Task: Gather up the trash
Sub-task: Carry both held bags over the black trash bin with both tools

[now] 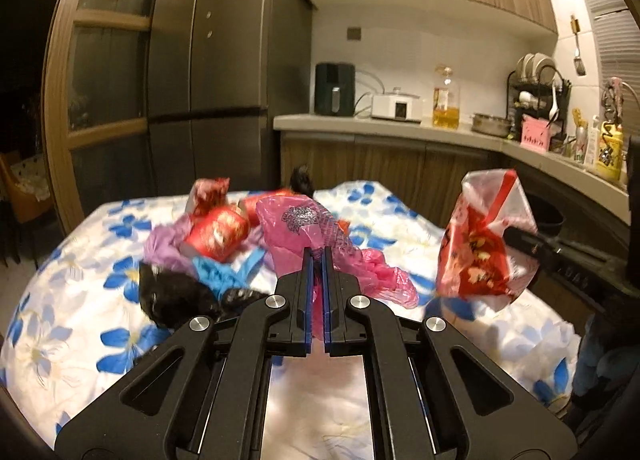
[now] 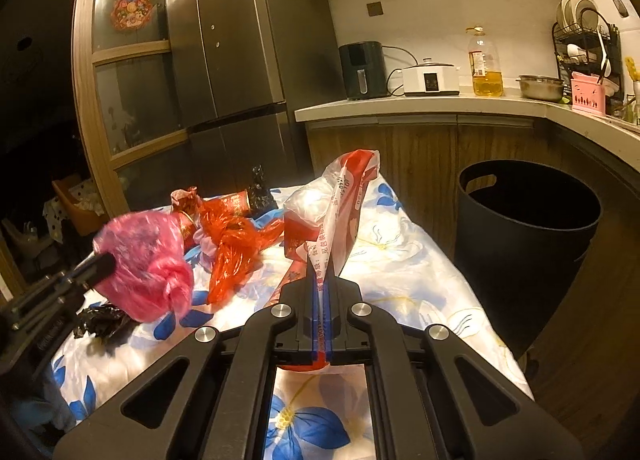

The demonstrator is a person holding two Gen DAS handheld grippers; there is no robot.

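While the round black plastic bin (image 2: 528, 220) beside the flower-print table (image 2: 400, 260) stands dark inside, contents untellable, two bags hang lifted above the tabletop: the left gripper (image 1: 317, 256) pinches a crumpled pink plastic bag (image 1: 296, 228), the right gripper (image 2: 321, 284) a red-and-white wrapper bag (image 2: 340, 212).

Two wrist cams, both looking forward along their own fingers

Both are sitting close over the flowered table (image 1: 100, 244), facing the fridge (image 2: 240, 40) and counter (image 1: 360, 126), sharing the trash pile; each is catching the other gripper.
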